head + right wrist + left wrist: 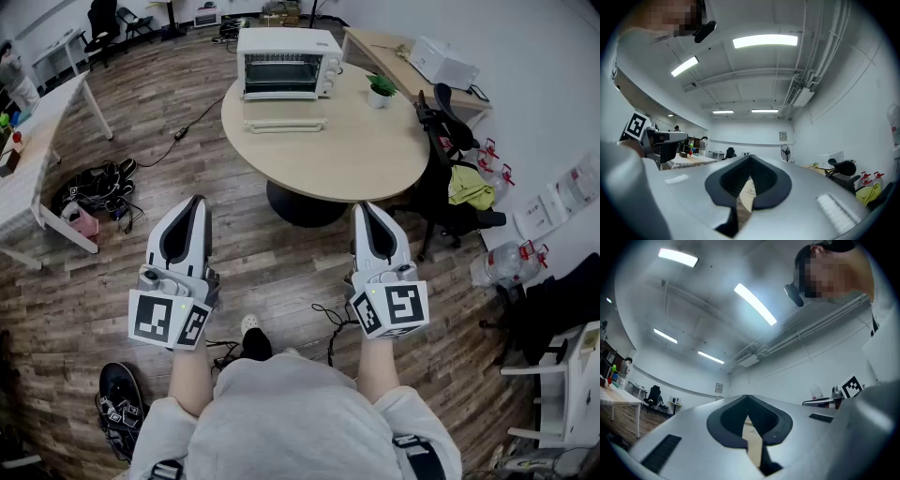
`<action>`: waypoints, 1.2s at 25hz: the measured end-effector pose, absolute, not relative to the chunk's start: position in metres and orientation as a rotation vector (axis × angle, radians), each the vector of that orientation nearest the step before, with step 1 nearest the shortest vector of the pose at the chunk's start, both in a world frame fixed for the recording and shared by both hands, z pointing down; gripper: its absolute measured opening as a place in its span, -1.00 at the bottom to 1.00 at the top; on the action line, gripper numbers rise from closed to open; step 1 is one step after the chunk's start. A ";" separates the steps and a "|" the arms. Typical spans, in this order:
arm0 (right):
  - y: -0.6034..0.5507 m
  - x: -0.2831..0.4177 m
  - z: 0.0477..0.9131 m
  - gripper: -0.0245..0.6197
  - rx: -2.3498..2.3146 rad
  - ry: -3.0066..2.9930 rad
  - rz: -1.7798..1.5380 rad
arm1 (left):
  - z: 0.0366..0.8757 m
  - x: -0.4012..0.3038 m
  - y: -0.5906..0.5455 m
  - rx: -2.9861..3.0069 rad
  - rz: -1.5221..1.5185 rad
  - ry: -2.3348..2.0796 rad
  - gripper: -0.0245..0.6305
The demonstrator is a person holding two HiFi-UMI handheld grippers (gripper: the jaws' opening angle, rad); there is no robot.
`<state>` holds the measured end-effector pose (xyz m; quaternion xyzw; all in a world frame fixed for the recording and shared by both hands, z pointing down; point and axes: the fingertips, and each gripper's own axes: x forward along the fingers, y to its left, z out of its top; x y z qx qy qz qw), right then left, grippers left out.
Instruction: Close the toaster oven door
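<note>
A white toaster oven (286, 64) stands at the far side of a round wooden table (366, 155). Its door (284, 122) hangs open, folded down flat toward me. Both grippers are held low near my body, well short of the table and over the wooden floor. My left gripper (195, 202) is shut, its tips meeting with nothing between them (747, 398). My right gripper (366, 206) is likewise shut and empty (750, 157). Both point slightly upward toward the table, so the gripper views show mostly ceiling and walls.
A small potted plant (381, 91) sits on the table right of the oven. A black office chair (448, 173) with a yellow-green cloth stands at the table's right. A white desk (37, 159), cables (94, 186) and a skateboard (120, 405) lie to the left.
</note>
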<state>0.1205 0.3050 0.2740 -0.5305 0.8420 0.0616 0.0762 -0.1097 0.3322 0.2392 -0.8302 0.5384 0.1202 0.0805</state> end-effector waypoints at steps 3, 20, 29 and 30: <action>0.299 0.118 0.274 -0.89 -1.593 2.519 0.178 | 0.239 -0.112 0.326 -2.485 0.358 1.607 -0.90; 0.228 0.084 0.273 -0.89 -1.632 2.463 0.195 | 0.237 -0.148 0.249 -2.512 0.364 1.555 -0.90; 0.195 0.062 0.265 -0.89 -1.647 2.428 0.238 | 0.234 -0.167 0.207 -2.531 0.375 1.499 -0.90; 0.193 0.061 0.266 -0.89 -1.651 2.428 0.240 | 0.235 -0.168 0.204 -2.535 0.376 1.497 -0.90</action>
